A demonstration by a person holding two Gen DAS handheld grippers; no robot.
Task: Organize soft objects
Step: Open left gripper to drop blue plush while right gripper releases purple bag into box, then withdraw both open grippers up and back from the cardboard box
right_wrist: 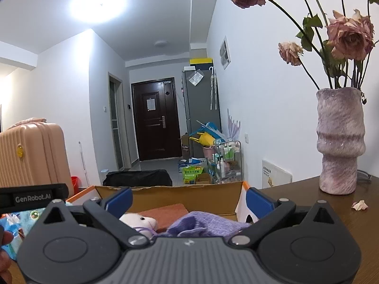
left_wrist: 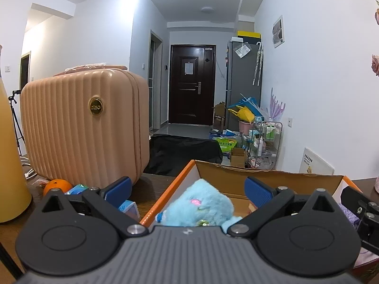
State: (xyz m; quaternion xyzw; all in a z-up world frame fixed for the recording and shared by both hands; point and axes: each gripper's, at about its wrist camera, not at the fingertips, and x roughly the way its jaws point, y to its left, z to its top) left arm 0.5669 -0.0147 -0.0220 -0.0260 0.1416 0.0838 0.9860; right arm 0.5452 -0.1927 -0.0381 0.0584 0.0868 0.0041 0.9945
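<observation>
An open cardboard box (left_wrist: 163, 190) with an orange rim sits on the wooden table. A fluffy light-blue plush toy (left_wrist: 201, 206) lies inside it near the left wall. My left gripper (left_wrist: 188, 189) hangs over it, open, with both blue pads clear of the toy. In the right wrist view the same box (right_wrist: 189, 195) holds a white plush toy (right_wrist: 139, 221), a purple knitted piece (right_wrist: 203, 224) and a rust-coloured cloth (right_wrist: 165, 209). My right gripper (right_wrist: 189, 202) stands open above the purple piece, touching nothing.
A pink ribbed suitcase (left_wrist: 83, 127) stands left of the box, with an orange (left_wrist: 56, 185), blue tissue packs (left_wrist: 128, 208) and a yellow bottle (left_wrist: 11, 165) nearby. A mauve vase (right_wrist: 338, 142) of dried roses and a fallen petal (right_wrist: 360, 205) are to the right.
</observation>
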